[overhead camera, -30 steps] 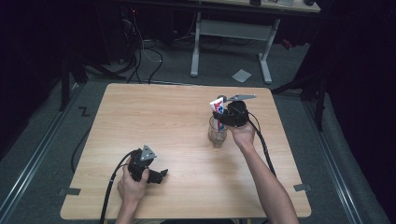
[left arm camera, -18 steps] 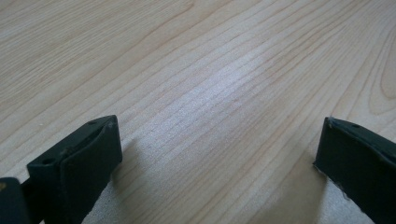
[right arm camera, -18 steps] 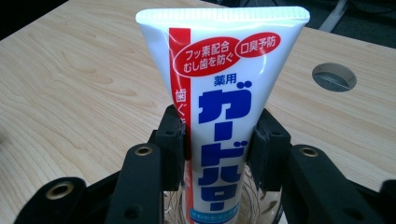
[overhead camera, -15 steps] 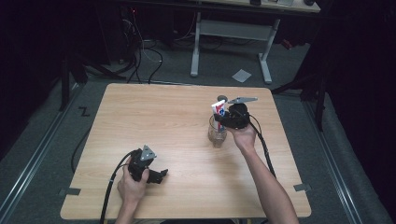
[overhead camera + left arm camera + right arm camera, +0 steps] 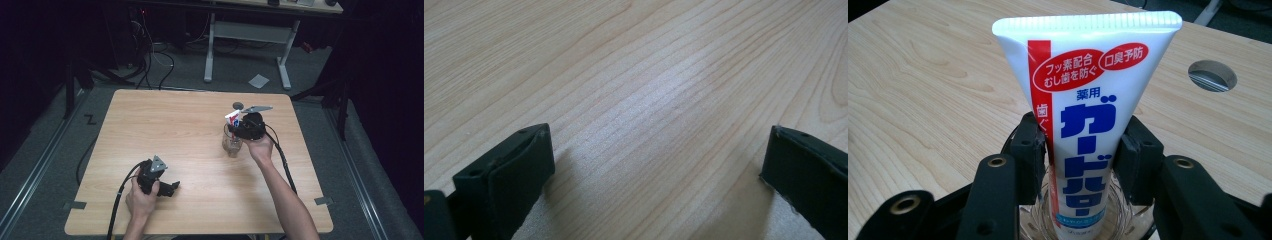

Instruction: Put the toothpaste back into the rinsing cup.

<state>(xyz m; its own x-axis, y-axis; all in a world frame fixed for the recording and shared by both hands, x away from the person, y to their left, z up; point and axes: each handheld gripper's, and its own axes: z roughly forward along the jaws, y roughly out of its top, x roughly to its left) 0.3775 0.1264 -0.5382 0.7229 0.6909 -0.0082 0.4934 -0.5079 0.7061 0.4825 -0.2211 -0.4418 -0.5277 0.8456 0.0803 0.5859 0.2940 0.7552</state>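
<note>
A white toothpaste tube (image 5: pixel 1088 100) with red and blue print stands crimped end up in a clear glass cup (image 5: pixel 1078 220) at the table's right middle. My right gripper (image 5: pixel 1080 150) reaches around the tube (image 5: pixel 233 116) from the right, above the cup (image 5: pixel 232 145). Its jaws have just been opening, and the tube is still between them. The pads (image 5: pixel 1029 150) lie along the tube's edges without visibly squeezing it. My left gripper (image 5: pixel 172 189) rests low at the table's front left, jaws wide apart over bare wood (image 5: pixel 659 165).
The wooden table (image 5: pixel 175 125) has a round cable hole (image 5: pixel 238 105) just behind the cup. Cables trail from both grippers toward the front edge. Beyond the table stand a white desk frame (image 5: pixel 210 50) and floor cables.
</note>
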